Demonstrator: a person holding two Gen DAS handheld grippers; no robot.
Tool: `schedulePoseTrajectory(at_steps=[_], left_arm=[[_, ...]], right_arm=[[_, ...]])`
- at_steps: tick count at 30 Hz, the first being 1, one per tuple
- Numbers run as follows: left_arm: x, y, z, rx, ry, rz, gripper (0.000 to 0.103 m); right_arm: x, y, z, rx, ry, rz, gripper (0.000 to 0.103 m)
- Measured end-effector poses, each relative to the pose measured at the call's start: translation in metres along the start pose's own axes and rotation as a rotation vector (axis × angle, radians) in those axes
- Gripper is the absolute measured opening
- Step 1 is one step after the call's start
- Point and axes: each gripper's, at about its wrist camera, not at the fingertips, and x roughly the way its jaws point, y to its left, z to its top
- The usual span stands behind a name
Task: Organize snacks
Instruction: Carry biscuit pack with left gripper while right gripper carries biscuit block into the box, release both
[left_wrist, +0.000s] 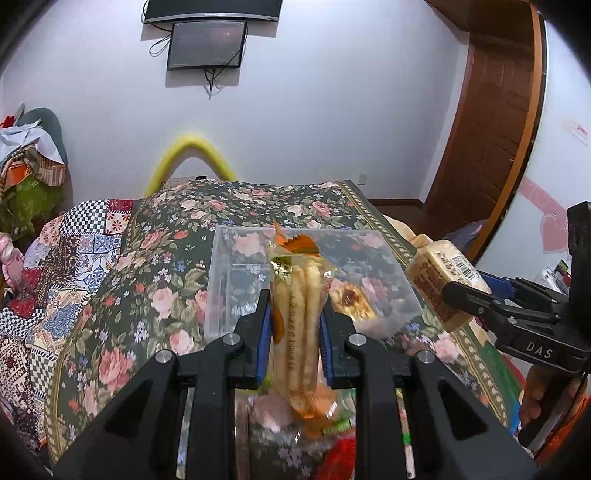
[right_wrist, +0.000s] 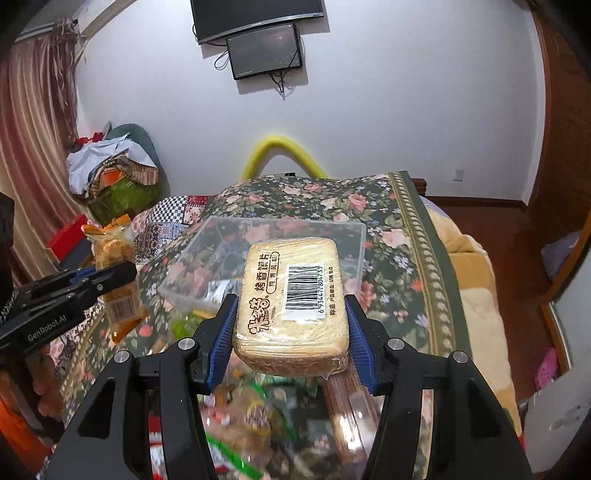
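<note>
My left gripper (left_wrist: 295, 314) is shut on a clear orange-ended pack of long biscuits (left_wrist: 297, 310), held upright above the near edge of a clear plastic box (left_wrist: 221, 280) on the floral bedspread. The box holds at least one wrapped snack (left_wrist: 351, 299). My right gripper (right_wrist: 291, 314) is shut on a wrapped block of toasted bread slices with a barcode label (right_wrist: 291, 302), held above loose snacks (right_wrist: 236, 417) in front of the box (right_wrist: 354, 236). The right gripper with its block (left_wrist: 443, 280) shows at right in the left wrist view. The left gripper (right_wrist: 110, 275) shows at left in the right wrist view.
The bed (left_wrist: 258, 199) carries a floral cover and a patchwork quilt (left_wrist: 74, 258). A yellow foam arch (left_wrist: 192, 151) stands behind it. Clothes are piled at left (right_wrist: 114, 166). A wooden door (left_wrist: 491, 129) and wood floor lie to the right. Monitors hang on the wall (right_wrist: 258, 48).
</note>
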Motion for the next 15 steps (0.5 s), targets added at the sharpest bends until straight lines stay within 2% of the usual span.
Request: schedulePoseTrajectory(at_steps=[15], left_arm=[[0.068,0.021,0.019,0.009,0.063,0.025,0.022]], right_arm=[[0.067,0.027,0.023,-0.057,0.058,0.028,0.052]])
